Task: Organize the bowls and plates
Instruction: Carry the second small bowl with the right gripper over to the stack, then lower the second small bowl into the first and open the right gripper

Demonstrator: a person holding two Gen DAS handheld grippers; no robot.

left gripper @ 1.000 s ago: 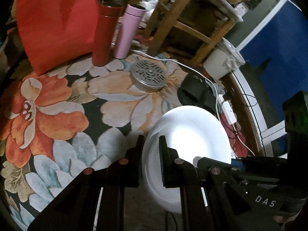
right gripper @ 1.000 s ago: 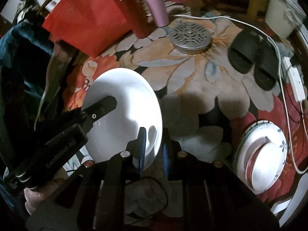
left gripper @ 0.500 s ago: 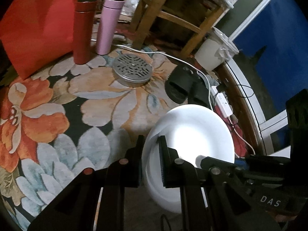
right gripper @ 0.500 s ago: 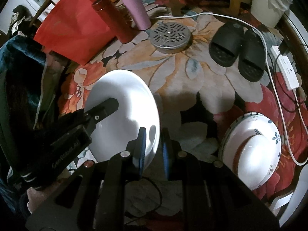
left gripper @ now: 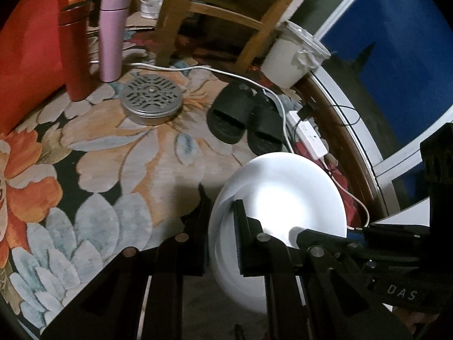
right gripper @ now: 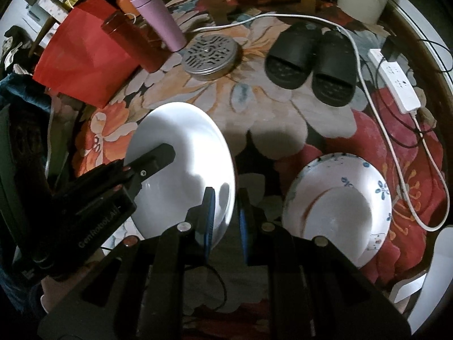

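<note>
White plate [right gripper: 181,167] | left gripper [left gripper: 220,238] and right gripper [right gripper: 226,212] both pinch opposite rims, sharing its weight | carried beside patterned stack [right gripper: 337,206], likely for stacking.

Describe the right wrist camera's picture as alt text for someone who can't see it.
Two hand-held grippers, the right gripper and left gripper, clamp opposite edges of a plain white plate above a floral rug. To its right a stack of patterned dishes sits on the rug; black slippers, a round metal tin and two tumblers lie beyond.
</note>
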